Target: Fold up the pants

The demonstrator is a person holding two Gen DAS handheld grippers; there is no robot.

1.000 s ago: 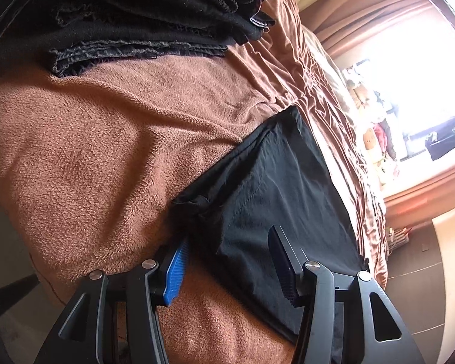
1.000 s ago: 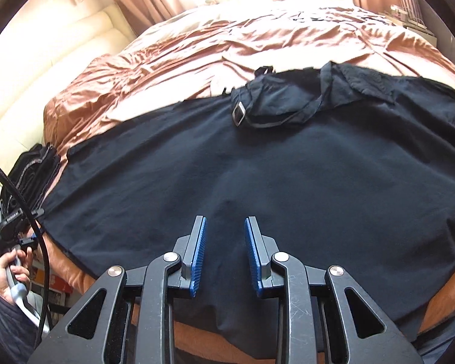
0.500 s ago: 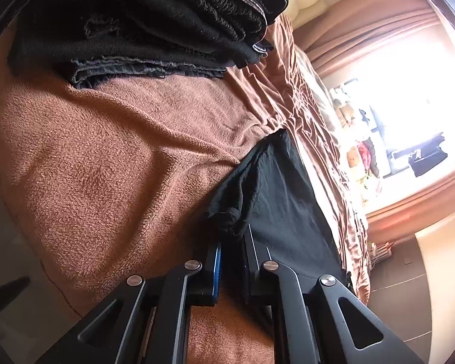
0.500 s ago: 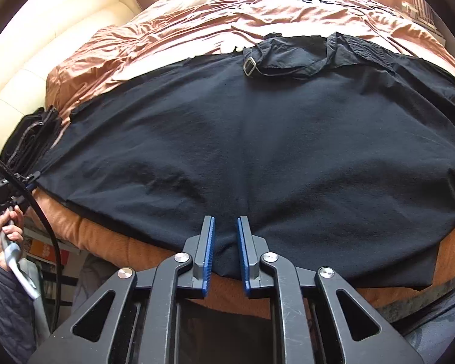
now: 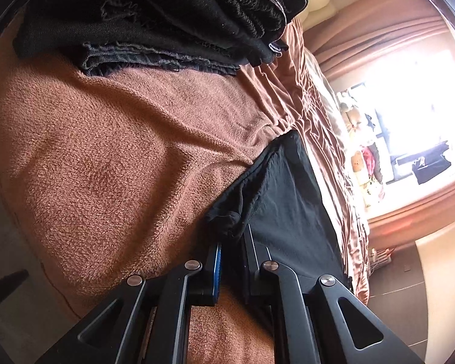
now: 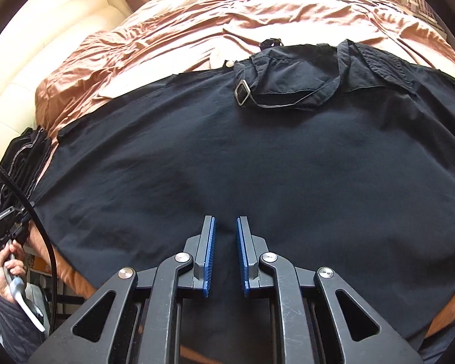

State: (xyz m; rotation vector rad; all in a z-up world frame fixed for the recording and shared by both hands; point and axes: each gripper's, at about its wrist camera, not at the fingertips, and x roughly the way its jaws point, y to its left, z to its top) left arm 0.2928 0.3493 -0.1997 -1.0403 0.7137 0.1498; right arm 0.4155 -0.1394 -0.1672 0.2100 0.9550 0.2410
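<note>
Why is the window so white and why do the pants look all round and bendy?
In the left wrist view, sunlight through the window is too bright for the camera, so it washes out to white. In the right wrist view, the fisheye lens bulges the flat black pants into a dome, and the dark corners are the lens rim.

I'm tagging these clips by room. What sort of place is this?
Most likely a bedroom at home. The black pants lie spread on a bed with a rumpled rust-coloured sheet, a padded cream headboard behind it, and curtains by a bright window.
</note>
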